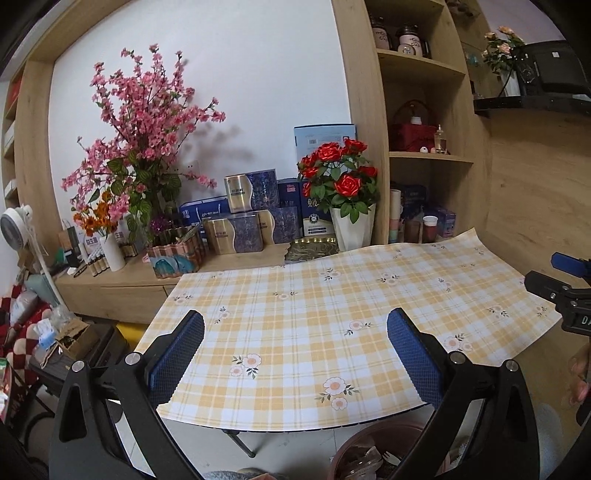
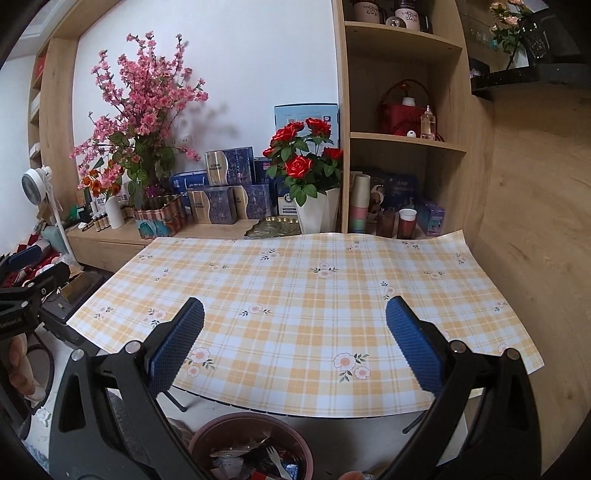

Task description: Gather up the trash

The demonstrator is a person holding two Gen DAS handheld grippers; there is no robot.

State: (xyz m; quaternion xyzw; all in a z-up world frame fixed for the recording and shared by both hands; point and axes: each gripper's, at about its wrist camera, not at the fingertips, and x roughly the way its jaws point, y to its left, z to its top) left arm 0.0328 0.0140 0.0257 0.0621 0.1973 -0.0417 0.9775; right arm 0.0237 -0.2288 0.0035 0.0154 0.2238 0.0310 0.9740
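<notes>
Both tools, left (image 1: 295,354) and right (image 2: 295,350), hang spread apart, holding nothing, above the bare bench (image 2: 295,288). The full bin (image 2: 251,446) below could tip if bumped.

Home, living/dining corner. Evidence: built-in wood shelving (image 2: 402,144) around white wall, holding mugs (image 2: 406,14), red basket (image 2: 402,114), small bottle (image 2: 427,123), stacked paper cups (image 2: 360,203). Low wood ledge packed with fake pink blossom arrangement (image 1: 147,122), red roses in white vase (image 1: 343,184), blue-and-gold gift boxes (image 1: 251,192). Small folding desk with yellow plaid floral cover (image 1: 314,314). White fan (image 1: 14,225) at left, checked blanket (image 1: 22,332) and clutter on floor. Brown bin (image 2: 251,443) of scraps below desk edge.
</notes>
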